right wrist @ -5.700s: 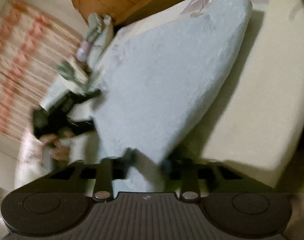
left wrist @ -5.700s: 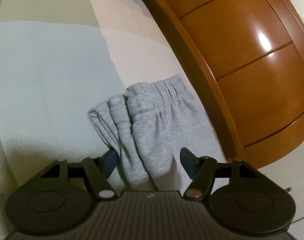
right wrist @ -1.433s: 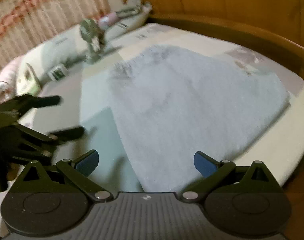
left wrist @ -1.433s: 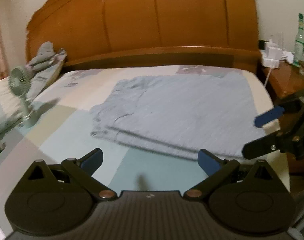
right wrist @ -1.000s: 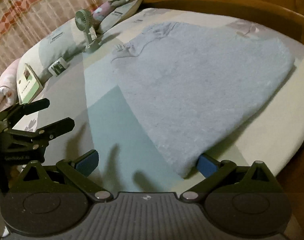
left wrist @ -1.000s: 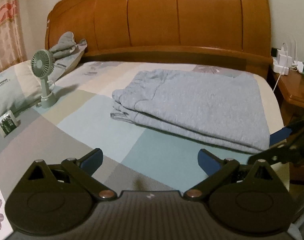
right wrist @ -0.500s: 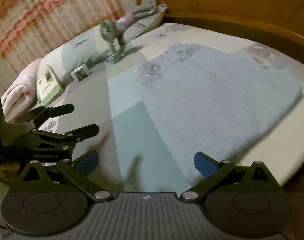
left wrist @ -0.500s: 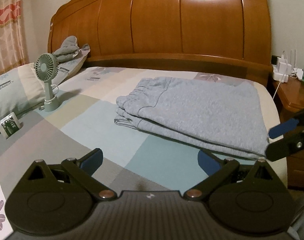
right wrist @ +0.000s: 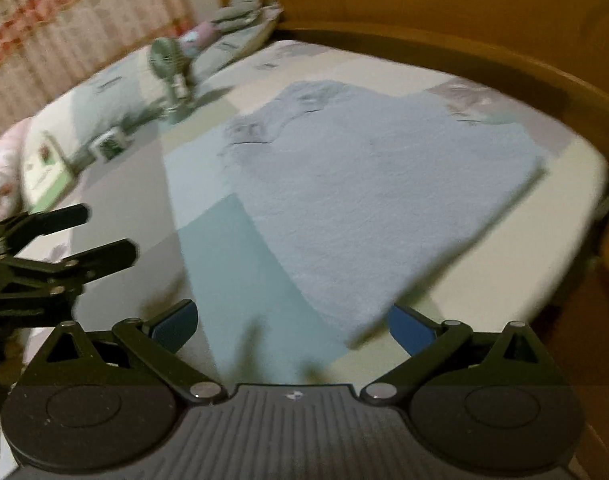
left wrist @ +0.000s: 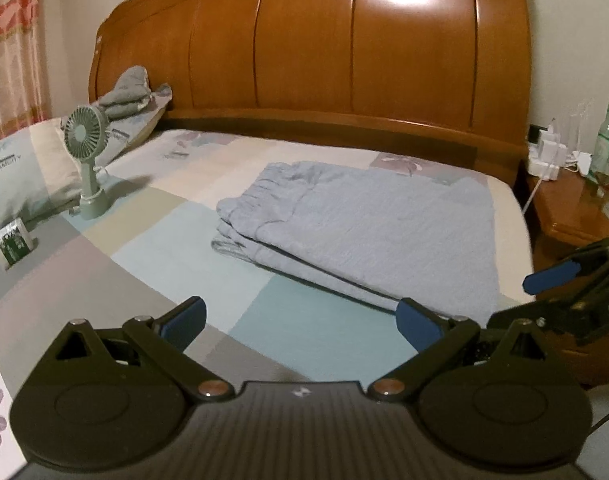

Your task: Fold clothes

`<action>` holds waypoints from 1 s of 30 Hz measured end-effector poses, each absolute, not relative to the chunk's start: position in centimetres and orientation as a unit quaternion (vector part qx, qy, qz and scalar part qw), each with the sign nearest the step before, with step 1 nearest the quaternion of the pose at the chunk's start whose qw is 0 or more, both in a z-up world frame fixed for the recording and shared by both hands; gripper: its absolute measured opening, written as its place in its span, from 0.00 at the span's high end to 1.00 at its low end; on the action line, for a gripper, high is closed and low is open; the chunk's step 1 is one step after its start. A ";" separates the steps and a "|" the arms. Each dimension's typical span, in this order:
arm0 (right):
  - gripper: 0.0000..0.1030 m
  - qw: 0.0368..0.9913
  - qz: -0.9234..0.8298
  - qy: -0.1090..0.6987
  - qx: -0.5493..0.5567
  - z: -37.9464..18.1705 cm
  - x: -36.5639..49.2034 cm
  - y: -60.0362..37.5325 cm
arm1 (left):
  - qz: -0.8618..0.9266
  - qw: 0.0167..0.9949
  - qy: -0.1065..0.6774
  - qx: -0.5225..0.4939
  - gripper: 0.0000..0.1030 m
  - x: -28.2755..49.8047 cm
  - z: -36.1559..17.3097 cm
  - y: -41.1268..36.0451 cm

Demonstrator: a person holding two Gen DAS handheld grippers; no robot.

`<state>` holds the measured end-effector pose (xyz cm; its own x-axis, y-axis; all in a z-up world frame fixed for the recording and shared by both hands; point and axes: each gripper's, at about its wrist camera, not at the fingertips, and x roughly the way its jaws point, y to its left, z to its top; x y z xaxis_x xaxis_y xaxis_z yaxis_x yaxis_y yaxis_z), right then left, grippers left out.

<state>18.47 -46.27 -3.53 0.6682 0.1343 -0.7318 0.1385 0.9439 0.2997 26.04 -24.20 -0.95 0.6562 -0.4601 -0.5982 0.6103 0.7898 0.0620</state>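
Note:
Folded grey sweatpants (left wrist: 368,224) lie flat on the bed, waistband toward the left, near the headboard side. My left gripper (left wrist: 300,322) hovers open above the patchwork sheet, short of the pants, nothing between its blue pads. Off to the right, the right gripper (left wrist: 544,300) shows by the bed's edge, also open. From the right wrist the same pants (right wrist: 368,196) spread ahead, blurred, and my right gripper (right wrist: 290,326) stands open and empty just before their near corner. At the left edge of that view is the left gripper (right wrist: 88,232), fingers apart.
A wooden headboard (left wrist: 324,52) rises behind the bed. A small green fan (left wrist: 86,148), a pillow (left wrist: 12,172) and a small box (left wrist: 12,242) sit at the left. A bedside table (left wrist: 576,208) with a bottle (left wrist: 606,136) and chargers stands right.
Both grippers have let go of the pants and drawn back from them. The pants now lie folded and still. The right wrist view is swinging, blurred.

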 end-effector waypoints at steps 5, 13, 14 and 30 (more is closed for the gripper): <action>0.00 0.897 -0.073 0.412 0.141 -2.2 16.2 -45.4 | -0.295 0.899 0.302 0.119 0.02 24.3 0.5 -23.7; 0.00 0.903 -0.117 0.394 0.122 0.5 12.9 -43.6 | -0.301 0.895 0.315 0.098 0.02 21.4 2.8 -22.8; 0.00 0.904 -0.119 0.393 0.123 0.8 12.6 -43.3 | -0.301 0.894 0.316 0.097 0.02 21.0 3.0 -22.8; 0.00 0.911 -0.133 0.373 0.116 3.3 8.9 -40.9 | -0.313 0.891 0.312 0.101 0.02 17.2 4.6 -22.4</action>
